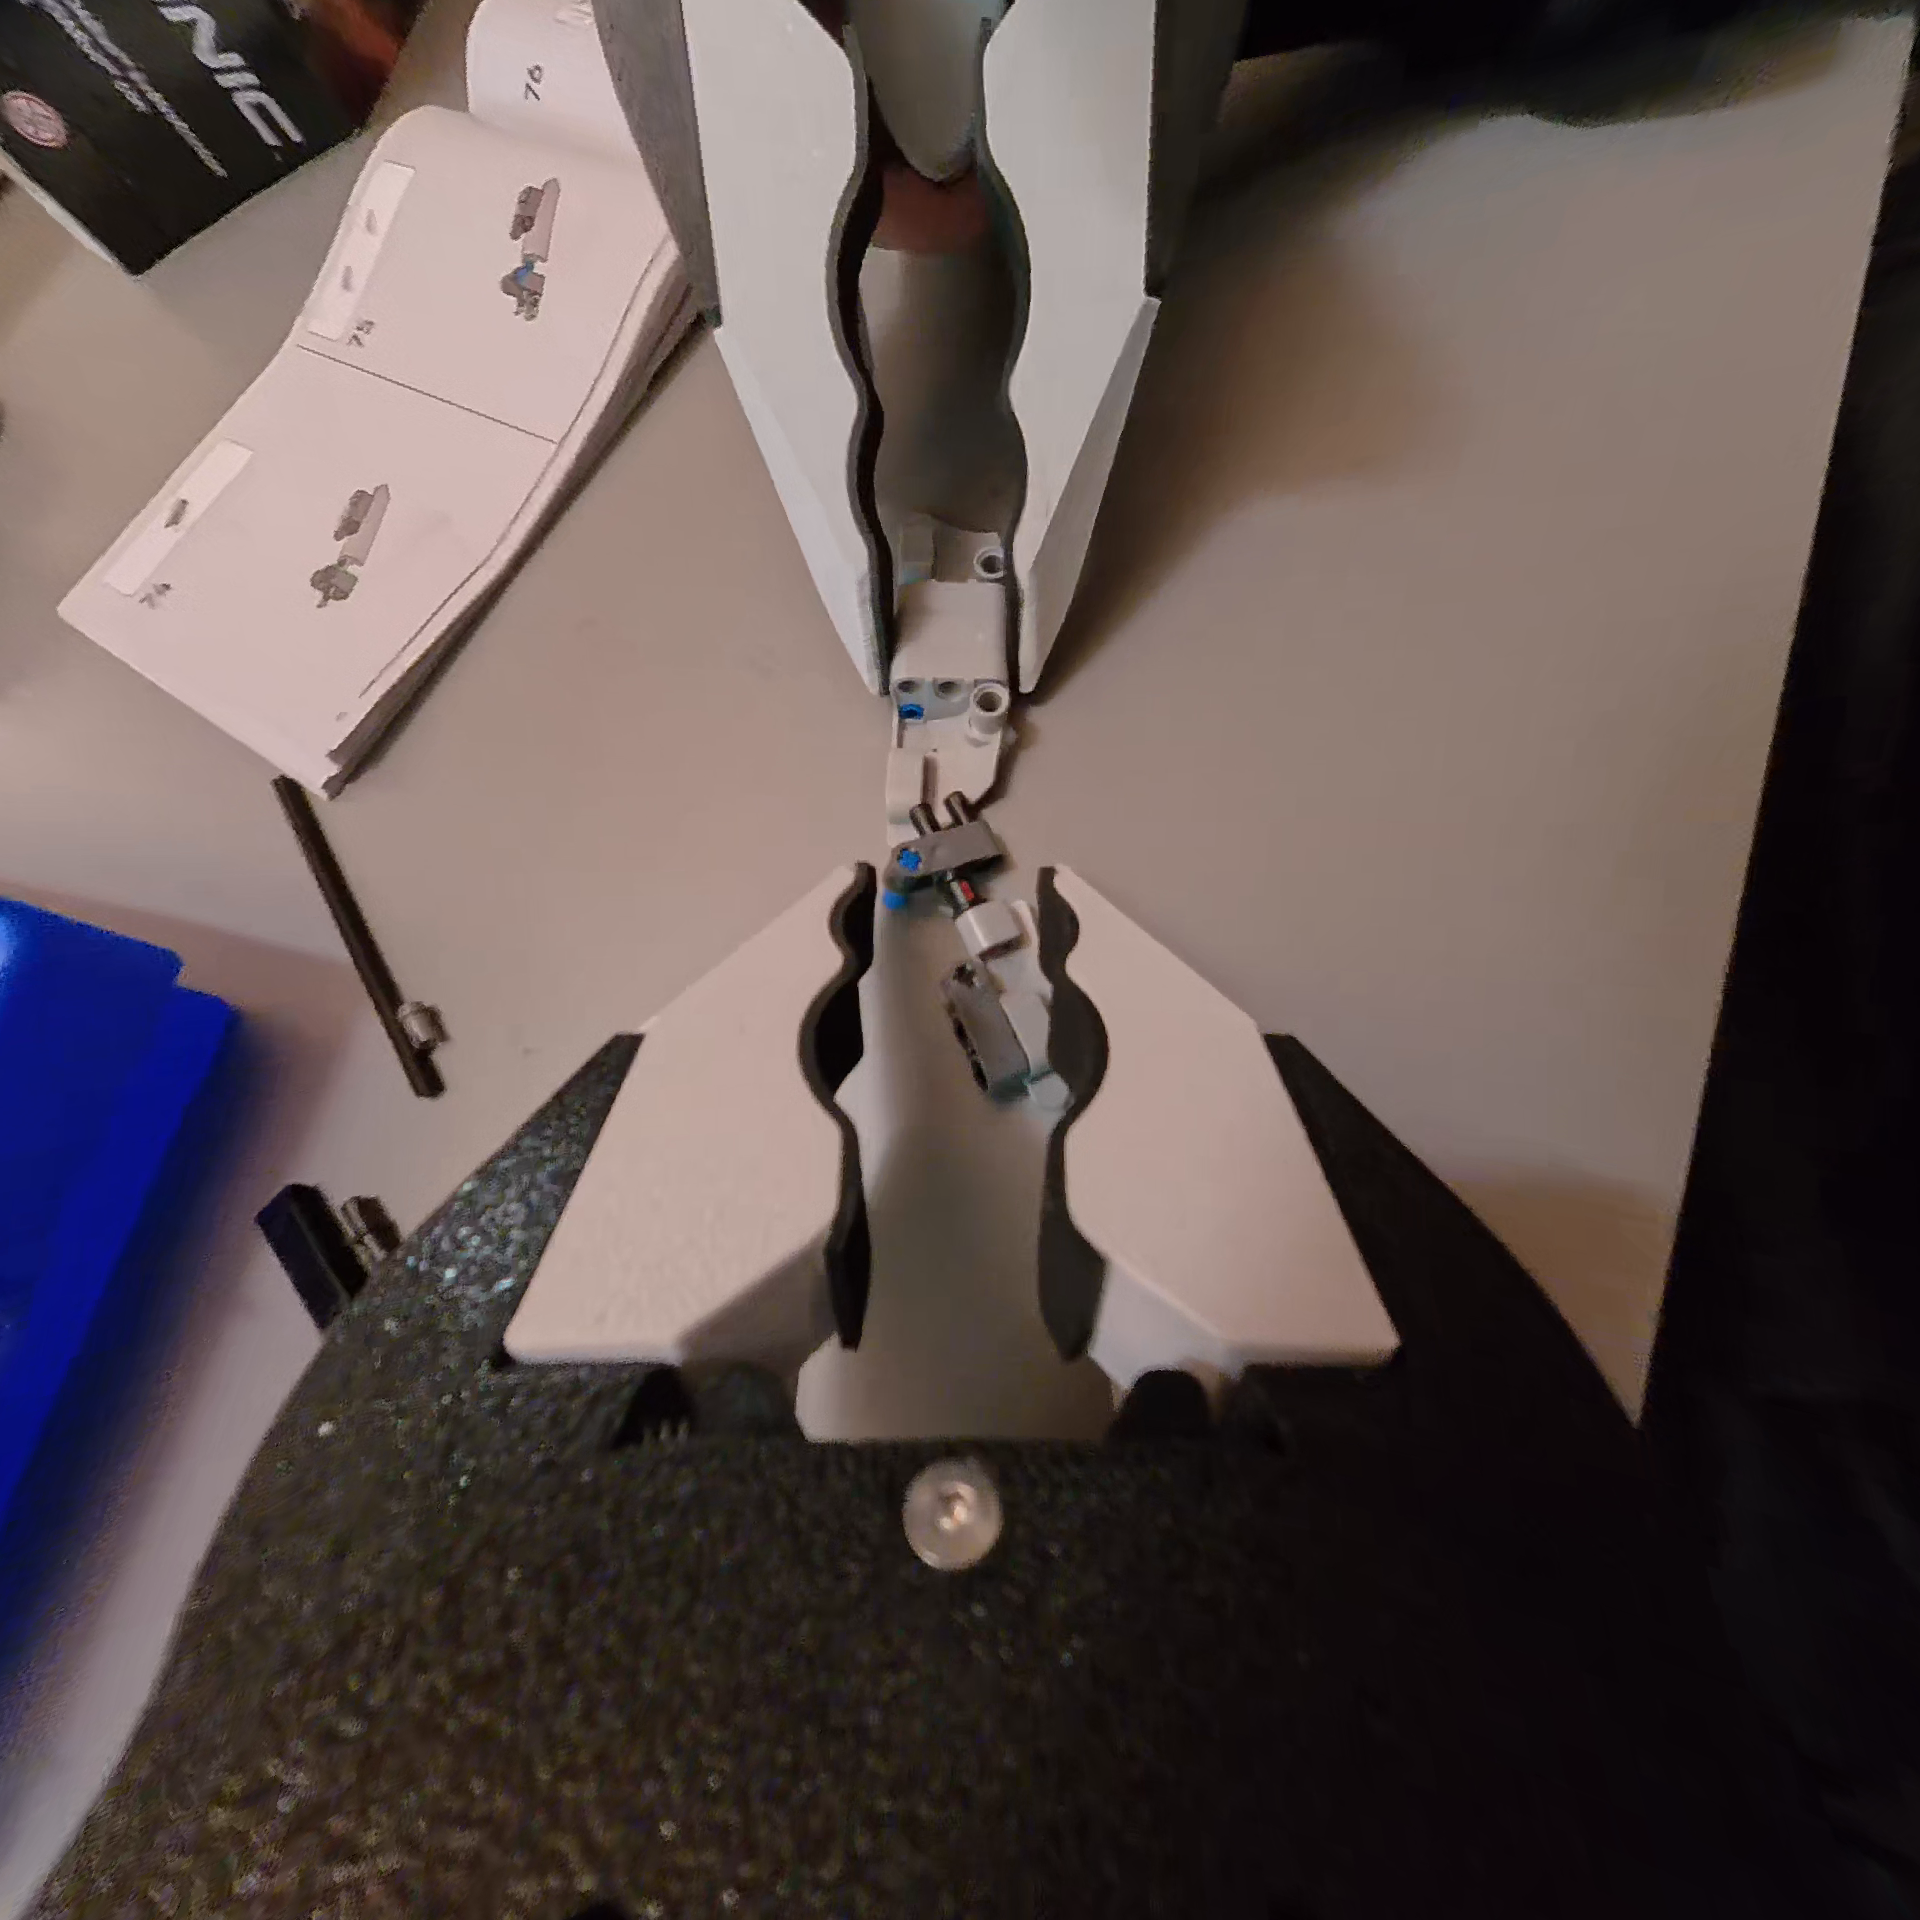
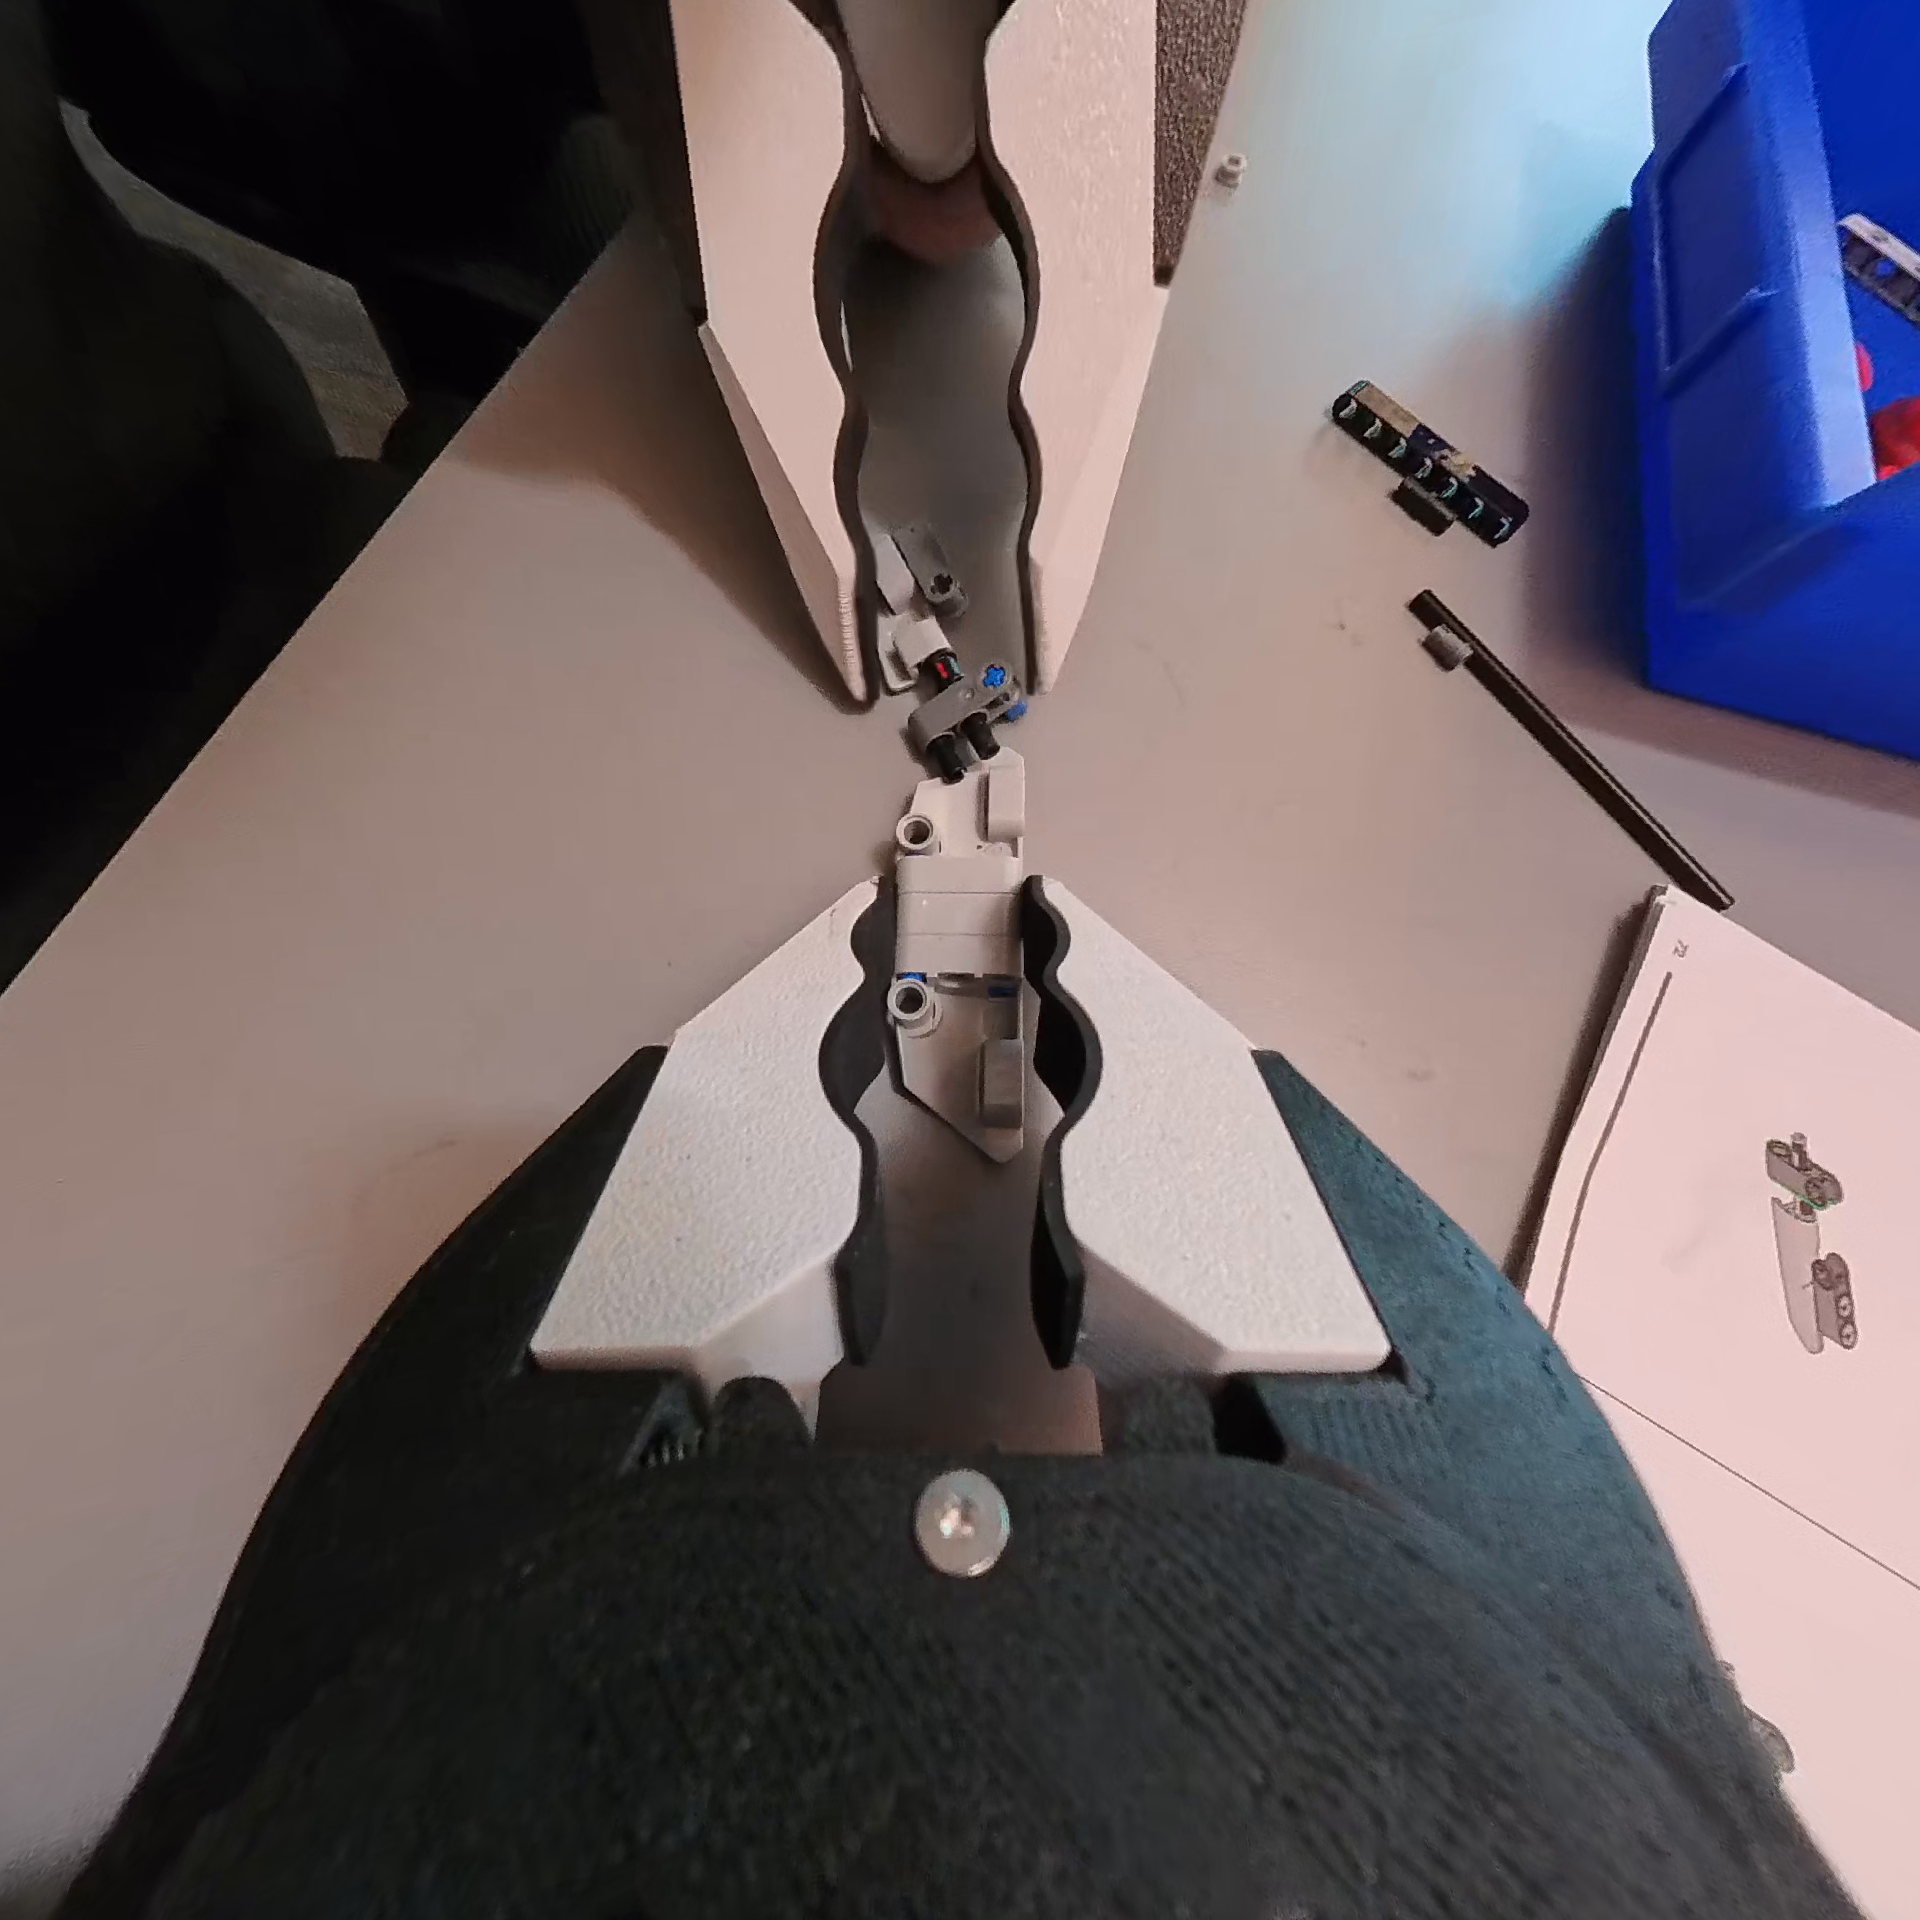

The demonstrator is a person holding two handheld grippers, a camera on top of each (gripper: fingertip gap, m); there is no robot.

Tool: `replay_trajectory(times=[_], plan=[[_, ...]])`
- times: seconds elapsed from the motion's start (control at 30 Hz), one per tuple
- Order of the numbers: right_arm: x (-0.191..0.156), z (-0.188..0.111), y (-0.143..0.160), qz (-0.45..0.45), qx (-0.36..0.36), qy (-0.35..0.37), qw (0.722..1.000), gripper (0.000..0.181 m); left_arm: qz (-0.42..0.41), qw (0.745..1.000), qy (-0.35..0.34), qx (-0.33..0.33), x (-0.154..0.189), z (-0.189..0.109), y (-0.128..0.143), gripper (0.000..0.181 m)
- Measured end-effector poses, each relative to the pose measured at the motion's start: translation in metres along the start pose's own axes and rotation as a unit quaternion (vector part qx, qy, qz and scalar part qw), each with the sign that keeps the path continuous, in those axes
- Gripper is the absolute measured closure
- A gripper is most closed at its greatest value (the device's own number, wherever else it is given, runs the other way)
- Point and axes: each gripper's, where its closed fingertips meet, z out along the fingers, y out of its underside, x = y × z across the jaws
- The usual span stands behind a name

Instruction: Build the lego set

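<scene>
My two grippers face each other tip to tip over a grey table (image 1: 1403,623). My left gripper (image 1: 954,873) is shut on a small grey and dark assembly (image 1: 997,1023) that sits slanted between its pads, with two black pins (image 1: 940,808) pointing forward. My right gripper (image 2: 954,883) is shut on a larger white and light grey assembly (image 2: 961,914). The black pins (image 2: 961,750) touch the front edge of the white assembly. The right gripper also shows in the left wrist view (image 1: 954,688), and the left gripper in the right wrist view (image 2: 945,691).
An open instruction booklet (image 1: 343,436) lies left of the grippers, and also shows at the right edge of the right wrist view (image 2: 1766,1195). A black axle with a grey bush (image 1: 358,935), a dark beam (image 2: 1429,462) and a blue parts bin (image 2: 1787,364) lie nearby. A black box (image 1: 156,114) stands beyond the booklet. Tip to tip, the grippers are about 4 cm apart.
</scene>
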Motion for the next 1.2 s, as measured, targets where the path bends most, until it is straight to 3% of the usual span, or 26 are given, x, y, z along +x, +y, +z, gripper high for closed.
replay_trajectory(times=[0.2,0.47,0.8,1.2], plan=[[0.000,0.000,0.000,-0.007,-0.001,0.005,1.000,0.158,0.011,0.998,-0.050,-0.024,-0.001,-0.012,0.006,0.155],[0.000,0.000,0.000,-0.015,0.000,0.004,1.000,0.158,-0.016,0.998,-0.052,-0.016,0.006,-0.007,0.008,0.165],[0.000,0.000,0.000,-0.013,0.000,-0.003,1.000,0.158,-0.067,0.997,0.039,-0.013,0.005,-0.005,0.010,0.162],[0.000,0.000,0.000,-0.014,0.000,-0.002,1.000,0.158,-0.050,0.996,-0.075,-0.015,0.002,-0.016,0.013,0.159]])
